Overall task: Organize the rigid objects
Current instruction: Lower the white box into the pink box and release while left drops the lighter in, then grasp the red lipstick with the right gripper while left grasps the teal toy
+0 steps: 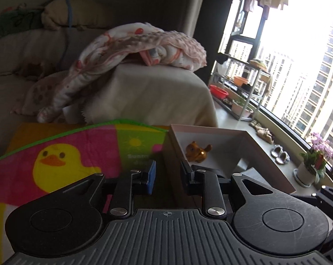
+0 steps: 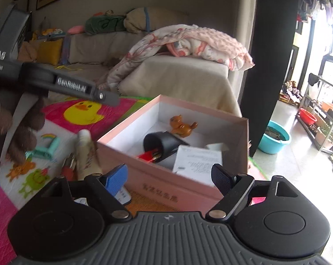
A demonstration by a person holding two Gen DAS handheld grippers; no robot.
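Note:
A pink box with a white inside stands on a colourful play mat. It holds an orange animal figurine, a black cup on its side with a red item in it, and a white paper. The box also shows in the left wrist view with the figurine. My right gripper is open and empty in front of the box's near wall. My left gripper is open and empty, straddling the box's left wall. A cream tube and keys lie left of the box.
The duck-print mat lies left of the box. A sofa with a pink blanket stands behind. A teal tool lies on the mat. A teal basin and a shelf rack stand to the right. The left tool's body crosses the right view.

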